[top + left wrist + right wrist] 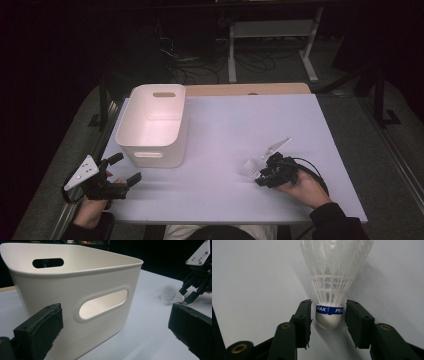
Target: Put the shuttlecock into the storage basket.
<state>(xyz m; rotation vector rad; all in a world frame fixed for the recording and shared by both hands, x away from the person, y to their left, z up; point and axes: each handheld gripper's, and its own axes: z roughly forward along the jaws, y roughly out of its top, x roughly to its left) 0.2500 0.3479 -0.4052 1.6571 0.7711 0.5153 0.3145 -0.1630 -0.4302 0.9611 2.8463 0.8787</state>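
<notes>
On the white table [225, 130], the right gripper [328, 315] straddles a shuttlecock's [332, 277] cork, not yet clamped; the left gripper [122, 170] gapes beside the bin [152, 125].

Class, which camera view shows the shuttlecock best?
The right gripper view: the shuttlecock is close, its blue band readable. The left gripper view shows it small and distant; the high view shows a pale blur.

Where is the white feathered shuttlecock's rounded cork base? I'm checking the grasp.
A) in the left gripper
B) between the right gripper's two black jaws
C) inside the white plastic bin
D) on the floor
B: the white feathered shuttlecock lies on the table with its cork base between the right gripper jaws, a small gap on each side.
</notes>
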